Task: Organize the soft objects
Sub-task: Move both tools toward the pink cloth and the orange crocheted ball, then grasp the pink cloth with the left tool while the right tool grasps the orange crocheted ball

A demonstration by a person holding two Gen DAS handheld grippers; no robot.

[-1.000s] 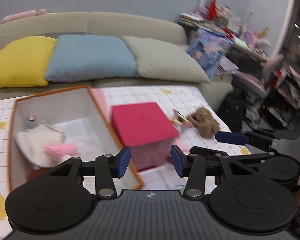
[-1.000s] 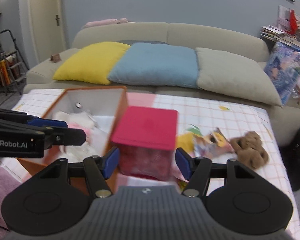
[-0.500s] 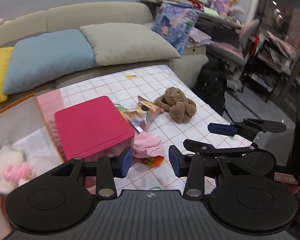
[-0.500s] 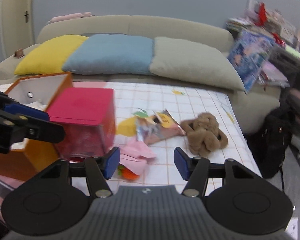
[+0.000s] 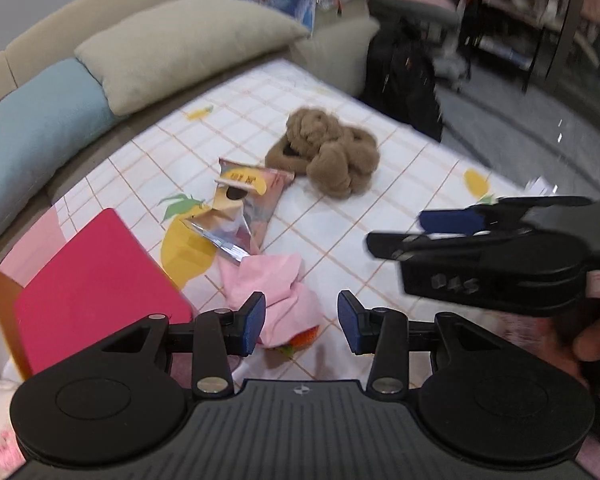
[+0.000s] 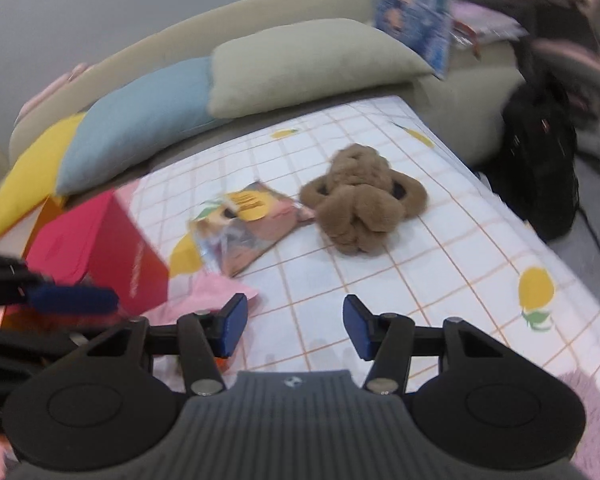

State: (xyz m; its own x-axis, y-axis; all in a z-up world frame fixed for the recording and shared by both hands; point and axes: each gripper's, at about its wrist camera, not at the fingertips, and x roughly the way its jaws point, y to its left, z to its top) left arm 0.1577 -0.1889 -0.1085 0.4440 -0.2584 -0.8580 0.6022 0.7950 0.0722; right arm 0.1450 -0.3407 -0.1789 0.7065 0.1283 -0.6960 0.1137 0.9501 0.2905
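A brown plush toy (image 5: 328, 156) lies on the checked tablecloth (image 5: 400, 184), also in the right wrist view (image 6: 360, 204). A pink cloth (image 5: 272, 292) over something orange lies just ahead of my left gripper (image 5: 302, 322), which is open and empty above it. The cloth's edge shows in the right wrist view (image 6: 204, 296). My right gripper (image 6: 294, 328) is open and empty over bare tablecloth (image 6: 440, 264), short of the plush; it also shows in the left wrist view (image 5: 476, 236). A shiny printed packet (image 5: 244, 208) lies between cloth and plush (image 6: 244, 228).
A red box (image 5: 92, 280) stands at the left (image 6: 108, 244), beside an orange-rimmed bin (image 5: 0, 292). A sofa with blue (image 6: 140, 120), beige (image 6: 308, 64) and yellow (image 6: 28, 168) cushions runs behind the table. A black backpack (image 6: 540, 160) sits right of the table.
Both grippers have swung right and forward, away from the orange bin, toward the pink cloth, packet and plush. The bin has slid almost out of view. Both stay open.
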